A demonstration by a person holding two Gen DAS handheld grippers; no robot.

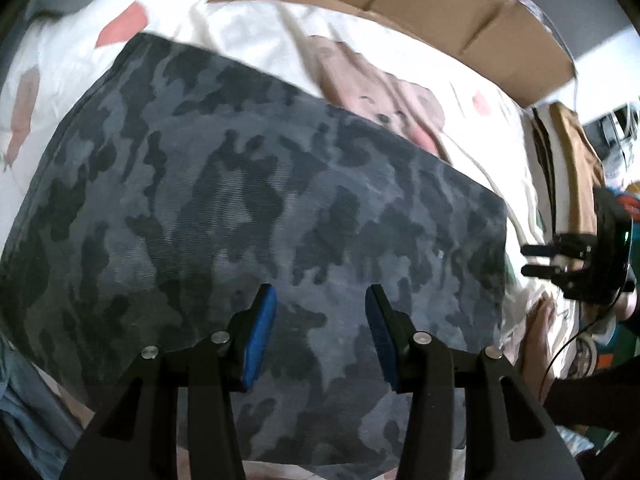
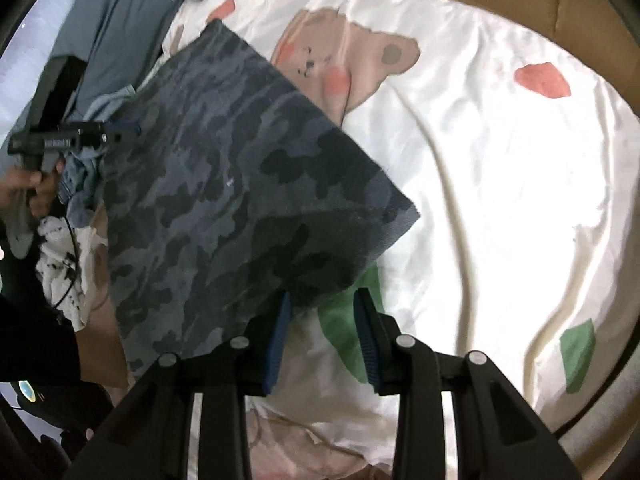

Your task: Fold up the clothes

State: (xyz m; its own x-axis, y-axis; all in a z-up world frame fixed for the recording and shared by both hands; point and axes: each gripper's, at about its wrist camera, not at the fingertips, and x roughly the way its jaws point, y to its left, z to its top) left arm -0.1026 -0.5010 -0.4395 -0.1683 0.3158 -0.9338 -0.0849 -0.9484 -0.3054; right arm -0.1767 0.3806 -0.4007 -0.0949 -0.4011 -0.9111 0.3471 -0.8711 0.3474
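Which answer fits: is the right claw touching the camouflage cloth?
Cannot tell. In the right wrist view the right claw is open, its left pad at the edge of the camouflage cloth, but neither contact nor a gap shows plainly.

Matt camouflage cloth [image 1: 248, 208] on smooth printed bedsheet [image 2: 480, 168].

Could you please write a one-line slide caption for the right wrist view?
Open right tongs hover at the corner of a folded grey camouflage-print garment lying on a white bear-print bedsheet.
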